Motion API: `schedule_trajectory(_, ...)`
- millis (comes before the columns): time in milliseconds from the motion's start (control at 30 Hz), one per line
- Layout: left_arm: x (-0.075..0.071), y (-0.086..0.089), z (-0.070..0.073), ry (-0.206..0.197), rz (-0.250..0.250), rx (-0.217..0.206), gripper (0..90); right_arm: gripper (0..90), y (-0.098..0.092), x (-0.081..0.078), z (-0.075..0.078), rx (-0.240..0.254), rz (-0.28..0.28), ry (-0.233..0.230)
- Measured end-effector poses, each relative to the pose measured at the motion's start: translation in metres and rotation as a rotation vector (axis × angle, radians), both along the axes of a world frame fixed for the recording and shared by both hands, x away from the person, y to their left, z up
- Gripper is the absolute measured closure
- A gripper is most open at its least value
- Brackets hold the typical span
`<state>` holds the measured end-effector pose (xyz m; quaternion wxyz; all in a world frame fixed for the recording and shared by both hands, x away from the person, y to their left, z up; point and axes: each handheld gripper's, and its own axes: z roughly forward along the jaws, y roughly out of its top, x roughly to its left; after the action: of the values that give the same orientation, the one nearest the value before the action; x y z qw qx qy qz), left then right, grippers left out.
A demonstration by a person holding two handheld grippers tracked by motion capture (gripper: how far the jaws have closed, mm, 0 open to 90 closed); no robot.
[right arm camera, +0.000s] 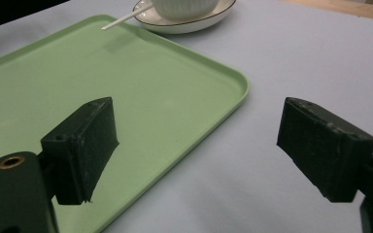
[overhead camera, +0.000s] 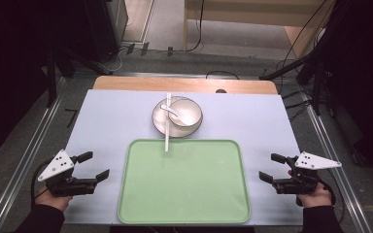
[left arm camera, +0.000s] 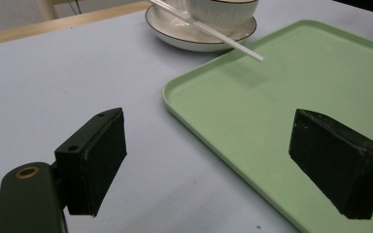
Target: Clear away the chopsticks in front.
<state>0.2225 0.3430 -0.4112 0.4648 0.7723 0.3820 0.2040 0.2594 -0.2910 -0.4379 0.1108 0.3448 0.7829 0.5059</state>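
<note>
Green tray (overhead camera: pixel 184 184) bare, bowl (overhead camera: pixel 184 110) on saucer (overhead camera: pixel 158 120) holding spoon (overhead camera: pixel 170 111), straw (overhead camera: pixel 167 121) across, both claws wide

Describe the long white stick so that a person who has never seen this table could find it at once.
Start from the large green tray in the middle of the table, then look just beyond its far edge to the white bowl standing on a saucer. The stick lies across the bowl's rim, its near end jutting over the tray. Unlike the short white spoon inside the bowl, it is thin, straight and long.
</note>
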Motion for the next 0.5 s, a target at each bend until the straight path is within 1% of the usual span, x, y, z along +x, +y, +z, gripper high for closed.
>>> schedule_trajectory(167, 0.0001, 0.0001, 0.0000, 0.002, 0.001, -0.002, 13.7, 15.1, -0.0003, -0.0001, 0.0003, 0.003, -0.001, -0.001)
schedule_trajectory(367, 0.0002, 0.0000, 0.0000, 0.004, 0.010, -0.007, 13.7, 15.1, -0.0005, -0.0005, 0.0014, 0.009, -0.001, -0.014)
schedule_trajectory(467, 0.0004, -0.0002, 0.0003, 0.001, 0.011, -0.003, 14.4, 15.1, -0.0003, -0.0009, 0.0013, 0.007, 0.000, -0.010)
schedule_trajectory(500, 0.0008, -0.0003, 0.0004, 0.010, 0.017, -0.001, 14.9, 15.1, -0.0002, -0.0009, 0.0014, 0.009, 0.001, -0.011)
